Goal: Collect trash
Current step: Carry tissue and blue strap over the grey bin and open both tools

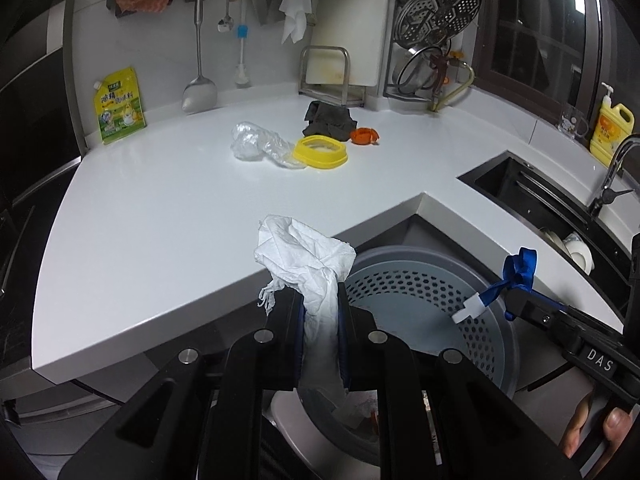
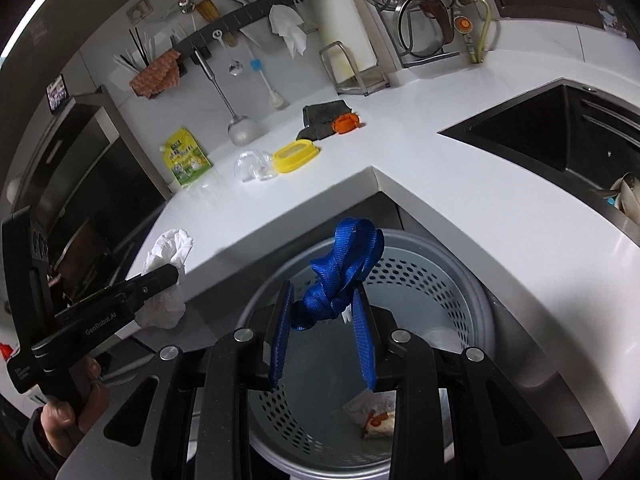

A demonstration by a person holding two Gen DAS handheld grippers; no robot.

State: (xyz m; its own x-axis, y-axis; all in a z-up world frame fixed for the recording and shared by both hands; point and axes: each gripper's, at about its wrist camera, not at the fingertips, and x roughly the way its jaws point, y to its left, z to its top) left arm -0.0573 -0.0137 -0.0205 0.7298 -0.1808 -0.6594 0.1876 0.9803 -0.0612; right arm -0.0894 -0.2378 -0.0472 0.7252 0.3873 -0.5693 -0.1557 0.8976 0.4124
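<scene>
Holding both grippers over the grey bin [image 2: 460, 280] beside the white surface [image 1: 160, 208], your left gripper [image 1: 320, 300] jaws clamp a crumpled tissue [image 1: 304, 256], your right gripper [image 2: 324, 304] jaws pinch a knotted blue strap [image 2: 344, 264].
</scene>
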